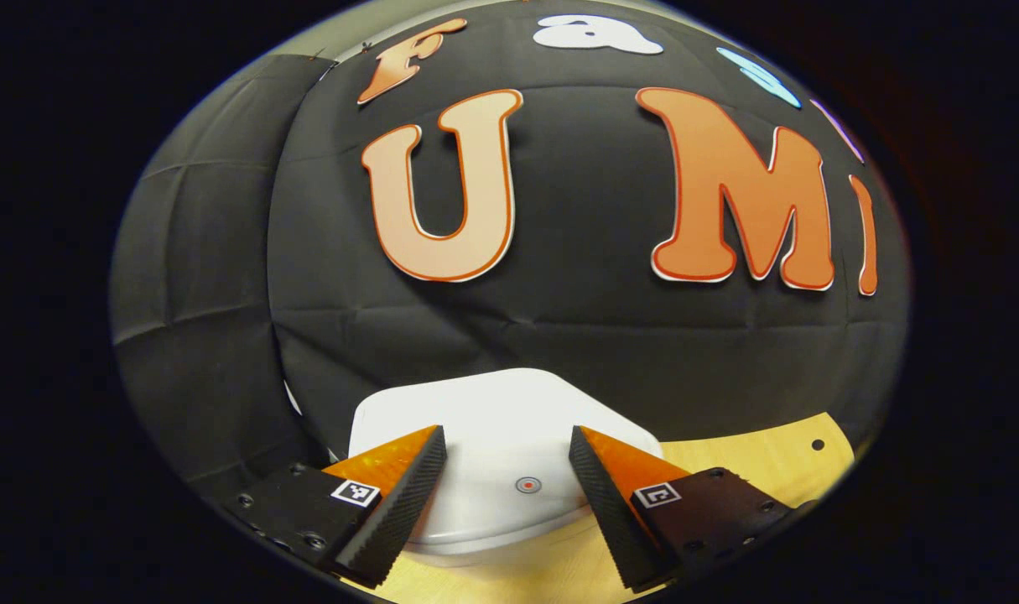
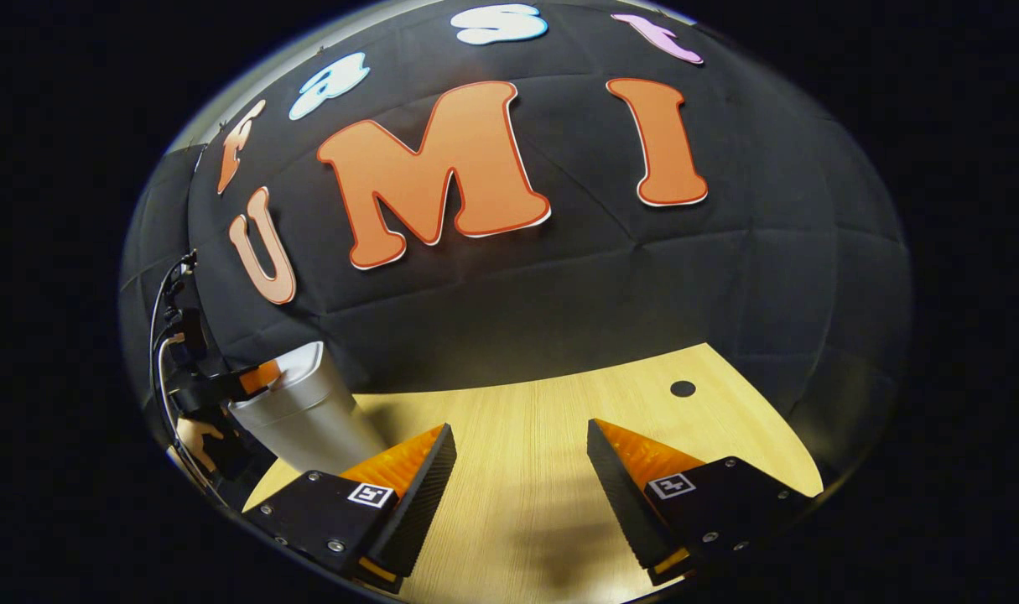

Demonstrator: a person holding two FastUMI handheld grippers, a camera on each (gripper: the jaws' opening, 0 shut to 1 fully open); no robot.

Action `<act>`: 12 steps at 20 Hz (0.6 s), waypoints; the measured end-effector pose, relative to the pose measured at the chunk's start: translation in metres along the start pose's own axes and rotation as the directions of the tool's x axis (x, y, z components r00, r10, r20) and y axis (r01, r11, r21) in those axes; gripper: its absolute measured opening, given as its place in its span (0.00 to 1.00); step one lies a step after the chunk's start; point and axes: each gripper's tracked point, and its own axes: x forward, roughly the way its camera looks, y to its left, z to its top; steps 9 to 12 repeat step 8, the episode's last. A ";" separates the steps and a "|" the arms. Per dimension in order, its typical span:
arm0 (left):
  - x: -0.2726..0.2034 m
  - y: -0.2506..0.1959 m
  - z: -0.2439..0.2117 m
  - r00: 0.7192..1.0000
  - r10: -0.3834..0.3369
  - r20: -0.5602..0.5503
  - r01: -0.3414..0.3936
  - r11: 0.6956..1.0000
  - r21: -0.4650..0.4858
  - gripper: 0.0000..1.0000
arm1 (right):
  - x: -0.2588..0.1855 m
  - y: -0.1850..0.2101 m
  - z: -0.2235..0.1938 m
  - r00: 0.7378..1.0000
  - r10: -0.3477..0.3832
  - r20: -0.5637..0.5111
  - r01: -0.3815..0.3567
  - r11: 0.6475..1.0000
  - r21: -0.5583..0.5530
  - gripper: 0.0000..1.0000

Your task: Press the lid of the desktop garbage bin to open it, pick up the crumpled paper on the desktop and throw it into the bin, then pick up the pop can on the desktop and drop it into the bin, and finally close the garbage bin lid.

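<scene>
Risk: left gripper (image 1: pixel 507 457), wide over the lid (image 1: pixel 492 411), misses its button (image 1: pixel 528 485); right gripper (image 2: pixel 522 457) hangs wide, empty.

We see a light wooden table (image 2: pixel 517 470) with fine grain running along it, lit warm from above. Near its far right corner sits a small round dark hole (image 2: pixel 683 388); from the left gripper view we find the same hole (image 1: pixel 818 445) on the strip of table (image 1: pixel 769 461) there. Black cloth (image 2: pixel 610 294) hangs behind the table, creased into squares, meeting its far edge. At the far left a dark cable (image 2: pixel 161 310) loops down.
</scene>
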 end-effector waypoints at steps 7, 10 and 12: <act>-0.088 -0.082 0.040 0.969 -0.237 0.062 0.241 0.968 -0.073 0.94 | -0.034 0.006 0.035 0.987 -0.050 0.150 0.065 0.993 -0.095 0.94; -0.097 -0.085 0.039 0.966 -0.254 0.056 0.258 0.962 -0.091 0.94 | -0.039 0.006 0.037 0.983 -0.060 0.171 0.079 0.991 -0.108 0.94; -0.097 -0.085 0.039 0.966 -0.254 0.056 0.258 0.962 -0.091 0.94 | -0.039 0.006 0.037 0.983 -0.060 0.171 0.079 0.991 -0.108 0.94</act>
